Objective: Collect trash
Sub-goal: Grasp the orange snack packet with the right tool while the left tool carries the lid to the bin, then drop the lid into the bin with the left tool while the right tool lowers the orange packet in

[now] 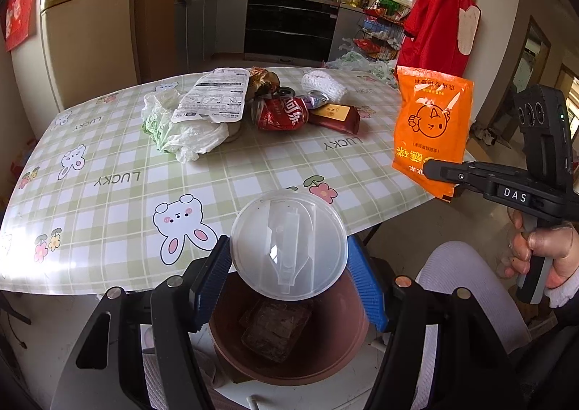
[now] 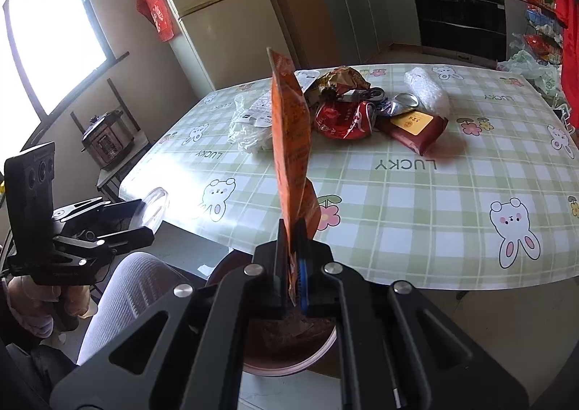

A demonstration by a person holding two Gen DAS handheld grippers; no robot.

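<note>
Kitchen table (image 1: 253, 171) under green-check rabbit-print cloth, trash heaped at far side: white plastic bag (image 1: 181, 127), crushed red can (image 1: 282, 115), dark red packet (image 1: 334, 117), white foam net (image 1: 322, 84). Brown bin (image 1: 289, 355) on floor at near edge, below both grippers. Left gripper (image 1: 289, 265) half-wide, blue pads clamped on clear round lid (image 1: 289, 245) above bin. Right gripper (image 2: 289, 265) pinched tight on bottom edge of orange snack bag (image 2: 291, 142), bag upright over bin.

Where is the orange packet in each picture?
Left wrist view: the orange packet hangs at the right, flat-on, pinched by the right gripper.
Right wrist view: the packet stands edge-on in the centre, rising from the jaws.
Shared landmark: the crushed red can on the table.
</note>
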